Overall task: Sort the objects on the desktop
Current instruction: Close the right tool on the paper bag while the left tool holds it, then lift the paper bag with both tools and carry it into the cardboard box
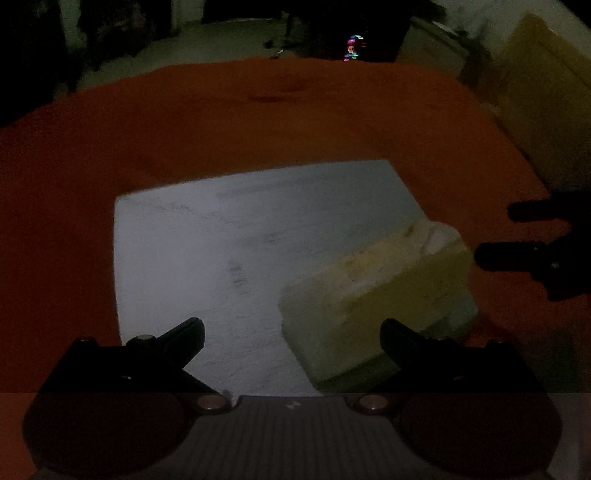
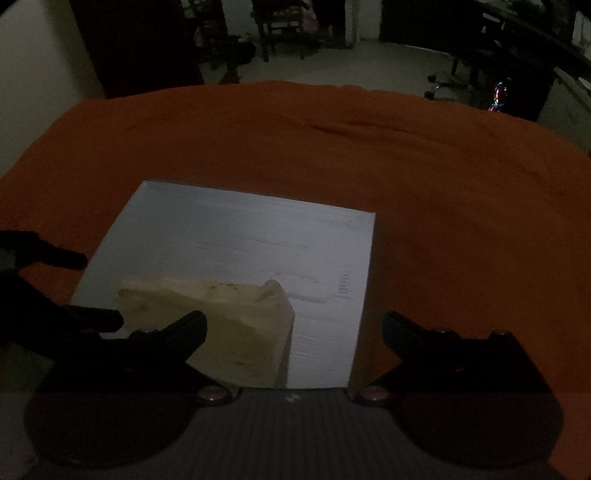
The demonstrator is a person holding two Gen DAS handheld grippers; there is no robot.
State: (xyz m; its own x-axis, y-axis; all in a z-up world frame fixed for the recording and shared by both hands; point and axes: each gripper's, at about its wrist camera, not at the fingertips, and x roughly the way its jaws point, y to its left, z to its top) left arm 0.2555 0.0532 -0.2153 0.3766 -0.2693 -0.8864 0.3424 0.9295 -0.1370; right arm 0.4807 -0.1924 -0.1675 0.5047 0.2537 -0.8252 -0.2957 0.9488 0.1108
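A pale yellow block, perhaps a sponge (image 2: 221, 317), lies on the white board (image 2: 258, 236) atop the orange cloth (image 2: 369, 155). The right gripper (image 2: 293, 328) and left gripper (image 1: 291, 336) both gape, holding nothing. That placement looks done; nothing else to sort shows.

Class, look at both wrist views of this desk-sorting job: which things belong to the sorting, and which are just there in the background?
Part of the job:
- pale yellow block lying on the white board
- left tongs, open
- right tongs, open

Just lying about:
- orange cloth
- chair
- coloured lights
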